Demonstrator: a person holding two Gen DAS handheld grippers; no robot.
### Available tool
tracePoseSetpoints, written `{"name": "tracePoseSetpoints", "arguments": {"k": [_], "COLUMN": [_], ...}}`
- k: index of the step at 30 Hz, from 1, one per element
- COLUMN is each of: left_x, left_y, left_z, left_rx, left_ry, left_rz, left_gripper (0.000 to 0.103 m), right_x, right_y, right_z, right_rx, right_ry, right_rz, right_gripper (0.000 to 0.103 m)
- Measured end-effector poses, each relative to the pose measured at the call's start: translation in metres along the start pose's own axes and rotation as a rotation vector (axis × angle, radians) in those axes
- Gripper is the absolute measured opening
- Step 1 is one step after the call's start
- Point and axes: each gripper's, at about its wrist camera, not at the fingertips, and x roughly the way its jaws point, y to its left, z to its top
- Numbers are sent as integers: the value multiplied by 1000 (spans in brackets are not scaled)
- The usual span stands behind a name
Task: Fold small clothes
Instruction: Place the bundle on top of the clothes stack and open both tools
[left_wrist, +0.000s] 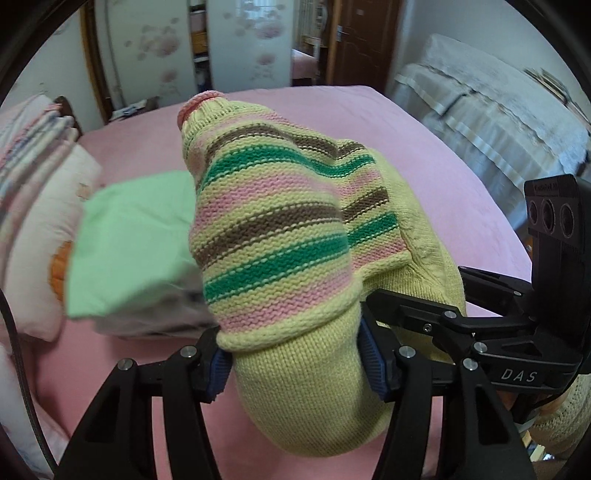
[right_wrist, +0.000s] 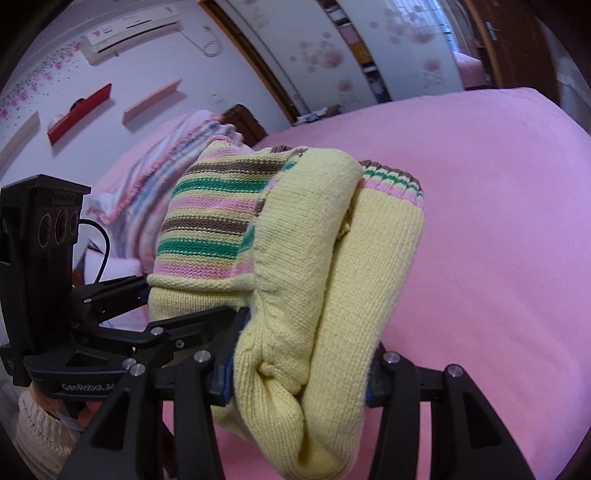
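A small yellow knitted sweater with pink, green and brown stripes (left_wrist: 273, 236) is bunched up and held above the pink bed sheet (left_wrist: 424, 147). The left gripper (left_wrist: 295, 363) pinches its plain yellow hem between blue pads (left_wrist: 373, 363); the right gripper (right_wrist: 295, 373) clamps a thick fold of the same garment. Far left on the bed lie a folded mint-green cloth (left_wrist: 129, 251), a white pillow with an orange patch (left_wrist: 40, 251) and a pastel striped blanket (right_wrist: 162, 166). A grey covered sofa (left_wrist: 480, 118) stands far right. The sweater blocks most of the bed's middle. The grippers read "DAS" and "GenRobot.AI".
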Motion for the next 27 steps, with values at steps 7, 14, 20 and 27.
{"name": "tracePoseSetpoints", "arguments": {"k": [7,14,20,27], "left_x": [-15,77,147,130], "left_y": [153,227,253,267], "left_z": [74,80,48,36], "left_rx": [-50,-110,-183,-214], "left_ry": [-26,-3,-28,-138], "left_rz": [75,18,-26,58], "left_gripper": [60,63,91,101], "right_x": [118,216,265,260], "right_y": [78,62,36,49], "right_z": [105,121,106,111], "right_rx": [49,182,198,120], "right_ry": [-39,-16,47,78], "right_rz": [110,103,13,29], "right_gripper": [48,48,53,65]}}
